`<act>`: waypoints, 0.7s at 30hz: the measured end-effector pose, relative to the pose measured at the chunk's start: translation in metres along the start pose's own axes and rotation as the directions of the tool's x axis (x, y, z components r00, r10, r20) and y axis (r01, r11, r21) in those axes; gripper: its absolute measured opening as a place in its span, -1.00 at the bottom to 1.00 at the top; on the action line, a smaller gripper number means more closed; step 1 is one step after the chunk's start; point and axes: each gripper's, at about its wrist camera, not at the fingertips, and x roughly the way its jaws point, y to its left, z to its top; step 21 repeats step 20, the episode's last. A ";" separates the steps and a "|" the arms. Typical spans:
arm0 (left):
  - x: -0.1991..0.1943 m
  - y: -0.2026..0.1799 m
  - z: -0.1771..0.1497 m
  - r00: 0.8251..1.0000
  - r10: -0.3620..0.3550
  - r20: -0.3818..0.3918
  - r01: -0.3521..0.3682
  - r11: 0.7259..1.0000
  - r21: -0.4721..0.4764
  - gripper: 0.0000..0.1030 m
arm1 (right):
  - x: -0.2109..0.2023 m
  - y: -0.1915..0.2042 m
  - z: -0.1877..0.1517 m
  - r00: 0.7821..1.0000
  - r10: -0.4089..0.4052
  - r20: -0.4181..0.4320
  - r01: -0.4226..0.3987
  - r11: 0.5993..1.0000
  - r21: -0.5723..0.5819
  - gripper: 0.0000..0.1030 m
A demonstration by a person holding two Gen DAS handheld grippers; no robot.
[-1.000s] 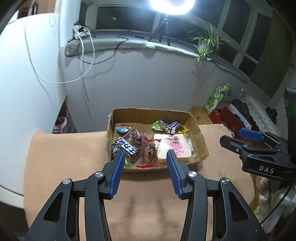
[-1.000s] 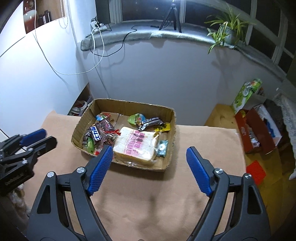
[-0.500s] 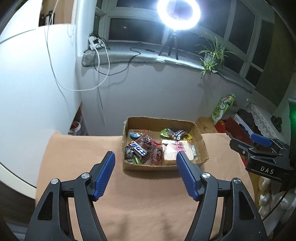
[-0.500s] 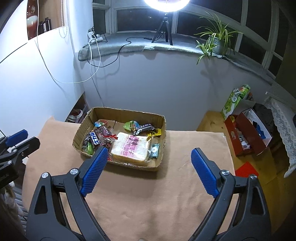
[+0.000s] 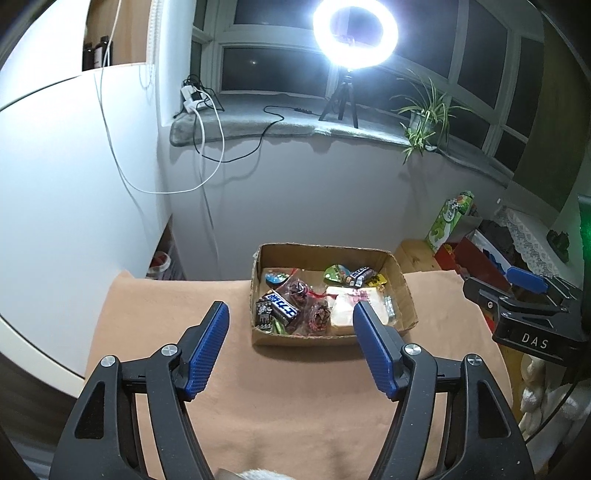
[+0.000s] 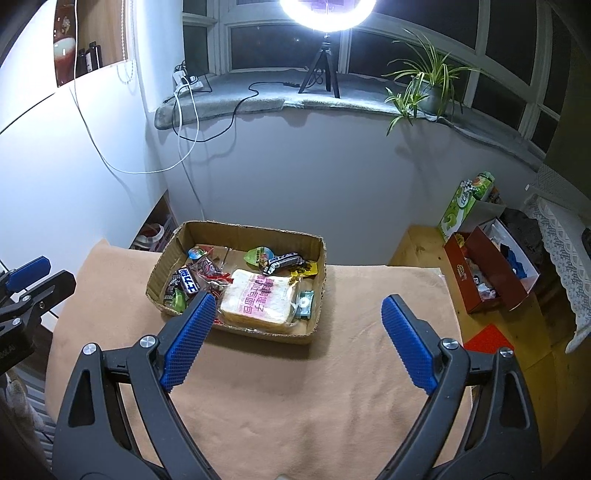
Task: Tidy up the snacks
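**Operator:** Cardboard box sits on the tan cloth that covers the table, toward its far edge. I see it in both wrist views. All the snacks I can find lie inside it.

**Observer:** List the contents.

**Operator:** A wrapped bread loaf with pink lettering fills the near right part. A blue-and-white chocolate bar lies at the near left, beside dark red-tied candy packs. A green jelly cup and a dark bar lie at the back, with a yellow packet touching them. A small teal packet lies against the right wall.

**Observer:** State of the fingers?

**Operator:** Left gripper: its jaws have just been opening; the blue fingers are spread, nothing between them. Right gripper: likewise just opening, fingers spread wide, gripping nothing. Both hang above the cloth, near side of the box, touching neither.

**Observer:** Background?

**Operator:** A ring light on a tripod and a spider plant stand on the windowsill.
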 end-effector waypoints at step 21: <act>0.004 0.000 -0.002 1.000 -0.006 -0.022 0.006 1.000 -0.012 0.36 | 0.009 -0.009 -0.008 0.999 -0.026 -0.022 0.026 1.000 0.007 0.82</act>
